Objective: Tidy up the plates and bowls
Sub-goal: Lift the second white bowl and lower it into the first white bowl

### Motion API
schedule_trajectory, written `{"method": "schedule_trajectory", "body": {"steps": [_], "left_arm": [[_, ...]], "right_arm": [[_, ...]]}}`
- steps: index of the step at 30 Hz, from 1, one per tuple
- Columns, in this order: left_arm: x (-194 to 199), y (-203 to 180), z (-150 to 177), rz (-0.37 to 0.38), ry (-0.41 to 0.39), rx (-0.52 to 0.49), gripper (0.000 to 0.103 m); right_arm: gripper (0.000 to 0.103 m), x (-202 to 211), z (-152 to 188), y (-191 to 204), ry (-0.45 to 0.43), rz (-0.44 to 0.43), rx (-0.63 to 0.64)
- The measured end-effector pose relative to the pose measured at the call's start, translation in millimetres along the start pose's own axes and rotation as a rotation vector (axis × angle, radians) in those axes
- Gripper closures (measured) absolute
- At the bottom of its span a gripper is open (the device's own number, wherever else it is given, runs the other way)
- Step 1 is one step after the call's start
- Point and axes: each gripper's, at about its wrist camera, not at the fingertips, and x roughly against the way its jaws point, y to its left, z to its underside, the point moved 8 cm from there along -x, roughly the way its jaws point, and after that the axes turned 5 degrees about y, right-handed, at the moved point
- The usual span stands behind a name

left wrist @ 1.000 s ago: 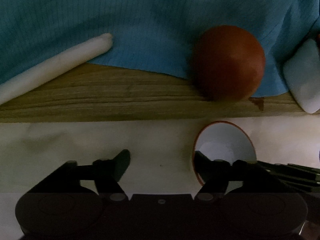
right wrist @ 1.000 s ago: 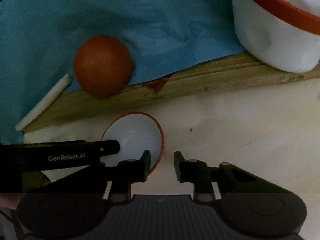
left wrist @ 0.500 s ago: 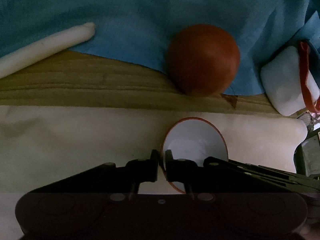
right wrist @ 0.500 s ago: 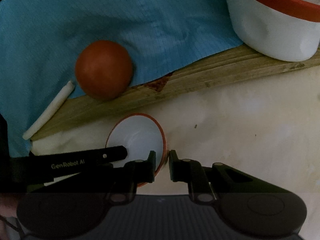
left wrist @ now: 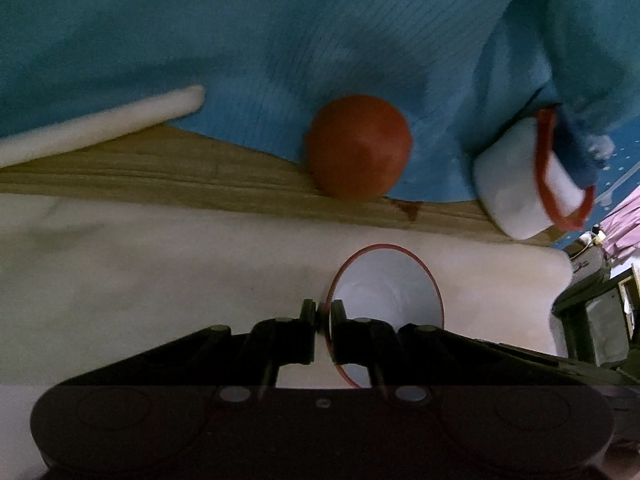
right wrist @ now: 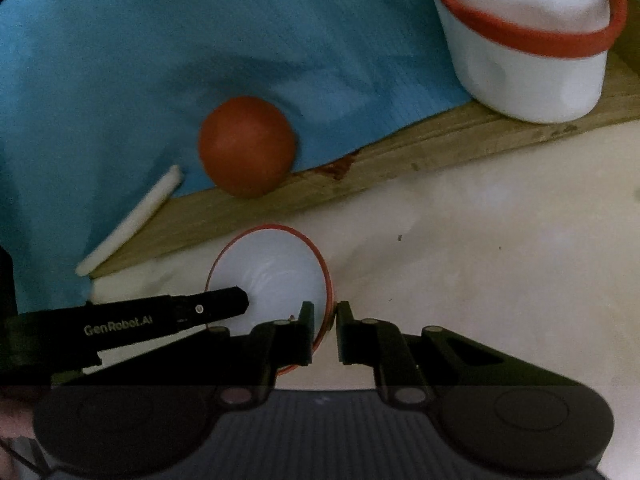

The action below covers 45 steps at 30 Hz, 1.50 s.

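Note:
A small white bowl with an orange rim (left wrist: 388, 284) (right wrist: 272, 272) hangs tilted just above the cream tabletop (right wrist: 500, 240), held from both sides. My left gripper (left wrist: 323, 314) is shut on its left rim, one pad inside and one outside. My right gripper (right wrist: 329, 316) is shut on the opposite rim in the same way. In the right wrist view the left gripper's finger (right wrist: 216, 304) reaches in across the bowl from the left. An upturned orange bowl (left wrist: 358, 152) (right wrist: 248, 146) rests at the edge of the blue cloth (left wrist: 280, 40).
A wooden board (left wrist: 160, 168) (right wrist: 400, 152) lies under the blue cloth behind the bowl. A large white bowl with an orange rim (left wrist: 520, 176) (right wrist: 524, 52) stands on it at the right. A white rod-like edge (left wrist: 100, 128) (right wrist: 128, 224) lies at the left.
Both grippers went from open beside the small bowl to shut on its rim. Both then rose and drew back with it, so the board and the orange bowl look smaller and farther.

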Motion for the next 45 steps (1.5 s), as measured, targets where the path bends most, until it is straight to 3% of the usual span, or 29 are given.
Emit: {"method": "schedule_trajectory", "body": {"steps": [13,30,45], "left_arm": [[60.3,-14.1,43.7,0.034,-0.031,0.024,0.095],[60.6,-6.0,131.8,0.022,0.117,0.028,0.095],[52.0,-1.1,144.3,-0.001,0.161,0.028,0.095]], "right_arm": [[0.091,56.8,30.2,24.9,0.037,-0.063,0.078],[0.090,78.3,100.8,36.6,0.204,-0.086,0.139],[0.090,74.1,117.6,42.0,0.268,-0.038,0.199]]}}
